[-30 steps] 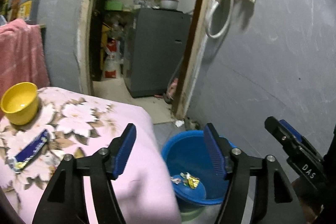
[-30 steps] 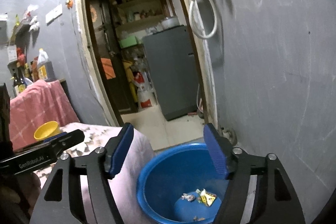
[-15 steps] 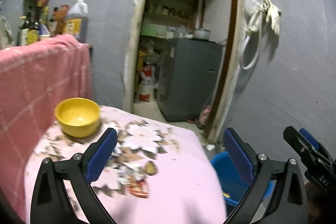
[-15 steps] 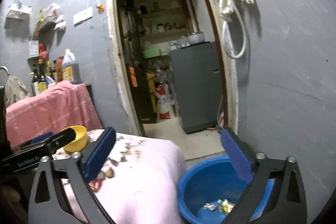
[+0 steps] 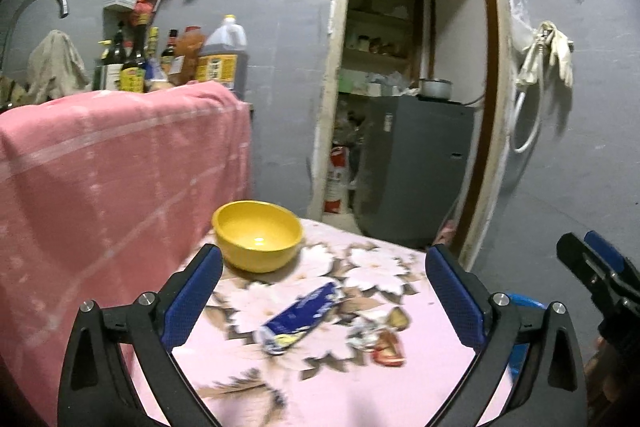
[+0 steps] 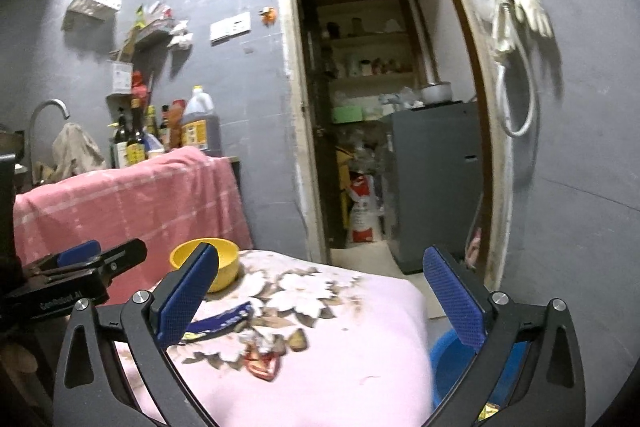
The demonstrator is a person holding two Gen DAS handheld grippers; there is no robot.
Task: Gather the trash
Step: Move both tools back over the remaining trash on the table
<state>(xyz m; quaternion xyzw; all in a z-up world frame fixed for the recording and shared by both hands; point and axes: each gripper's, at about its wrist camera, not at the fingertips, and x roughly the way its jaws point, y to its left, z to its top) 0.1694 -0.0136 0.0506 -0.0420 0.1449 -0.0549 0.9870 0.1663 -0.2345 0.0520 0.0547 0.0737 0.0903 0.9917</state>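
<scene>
Two grippers face the pink flowered table (image 5: 332,379), both with jaws spread wide and nothing between them. The left gripper (image 5: 324,291) hangs over the near edge of the table; the right gripper (image 6: 320,291) is at the same edge, further toward the table's right corner. On the table, just past the left gripper's fingertips (image 5: 196,283), a blue wrapper (image 5: 300,315) lies flat near the middle, and a small red wrapper (image 5: 388,347) with crumpled bits lies just to its right. A yellow bowl (image 5: 258,235) stands at the far side of the table, beyond the blue wrapper. A blue basin (image 6: 452,367) sits on the floor below the table's right edge. A pink cloth (image 5: 112,179) rises along the table's left side, bottles (image 5: 136,67) behind it
</scene>
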